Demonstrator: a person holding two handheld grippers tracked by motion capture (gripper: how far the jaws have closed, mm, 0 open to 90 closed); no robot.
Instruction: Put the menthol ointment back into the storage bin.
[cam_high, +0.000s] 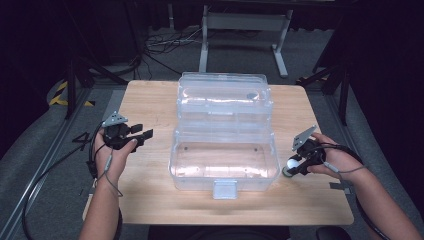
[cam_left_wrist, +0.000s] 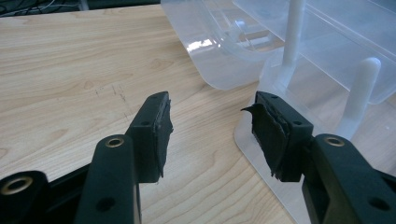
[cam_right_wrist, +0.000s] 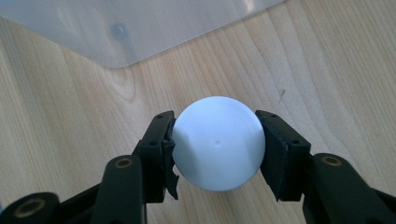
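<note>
A white ball sits just above the wooden table, right of a clear plastic box. My right gripper is shut on the ball, one black pad pressing each side. From above, this right gripper and the ball are close to the box's front right corner. The box stands open with its lid tipped back. My left gripper hovers left of the box, open. Its jaws are wide apart with nothing between them, pointing at the box's side.
A white latch juts from the box's front wall. A corner of the box lies just beyond the ball. Past the table's far edge stand a metal frame and floor cables.
</note>
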